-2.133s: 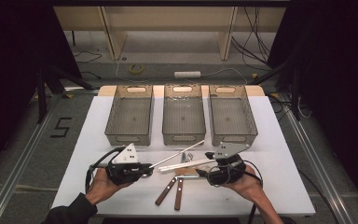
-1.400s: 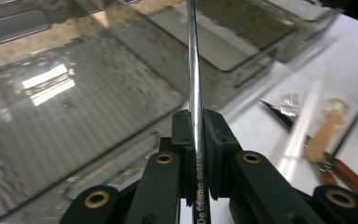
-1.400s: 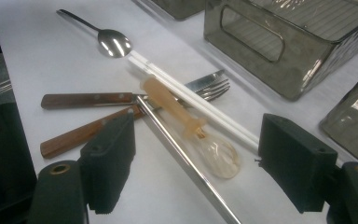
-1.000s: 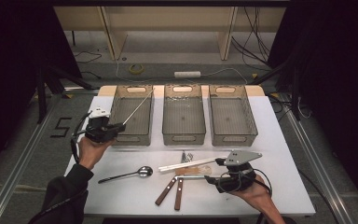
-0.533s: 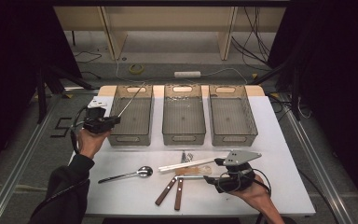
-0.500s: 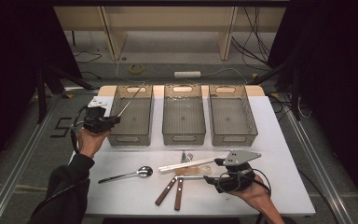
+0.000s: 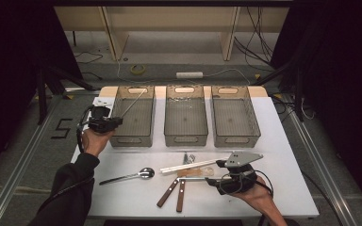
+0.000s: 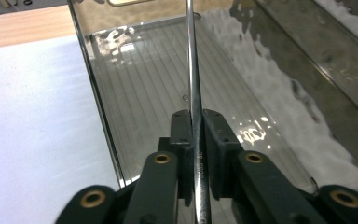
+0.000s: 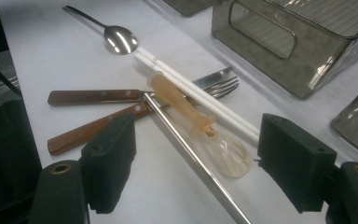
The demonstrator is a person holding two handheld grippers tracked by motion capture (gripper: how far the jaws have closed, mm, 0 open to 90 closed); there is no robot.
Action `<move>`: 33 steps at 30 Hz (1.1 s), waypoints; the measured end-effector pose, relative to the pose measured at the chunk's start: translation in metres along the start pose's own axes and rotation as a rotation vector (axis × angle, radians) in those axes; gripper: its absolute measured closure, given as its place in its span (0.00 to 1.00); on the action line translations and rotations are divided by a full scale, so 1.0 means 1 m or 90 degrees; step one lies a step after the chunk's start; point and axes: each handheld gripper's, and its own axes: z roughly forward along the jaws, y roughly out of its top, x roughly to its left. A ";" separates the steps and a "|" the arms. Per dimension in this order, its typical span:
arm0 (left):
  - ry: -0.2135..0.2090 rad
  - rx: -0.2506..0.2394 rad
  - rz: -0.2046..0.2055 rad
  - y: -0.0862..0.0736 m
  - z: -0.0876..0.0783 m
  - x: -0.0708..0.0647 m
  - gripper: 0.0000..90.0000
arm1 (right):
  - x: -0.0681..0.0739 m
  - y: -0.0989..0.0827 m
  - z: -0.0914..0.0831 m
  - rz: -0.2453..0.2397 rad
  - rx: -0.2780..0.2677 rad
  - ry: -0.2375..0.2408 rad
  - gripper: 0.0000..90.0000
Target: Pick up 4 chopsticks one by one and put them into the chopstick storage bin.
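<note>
White tabletop (image 7: 283,141); dark surroundings

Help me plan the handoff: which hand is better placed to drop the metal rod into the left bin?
Left. The left gripper has the metal rod between its jaws, already over the left bin. The right gripper sits open over the cutlery.

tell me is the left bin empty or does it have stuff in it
Empty so far: the left bin shows a bare ribbed floor; the metal rod in the left tongs slants over it.
</note>
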 end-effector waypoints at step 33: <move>-0.225 -0.113 0.052 -0.049 -0.074 -0.066 0.17 | -0.025 0.014 0.019 -0.118 0.258 0.011 0.46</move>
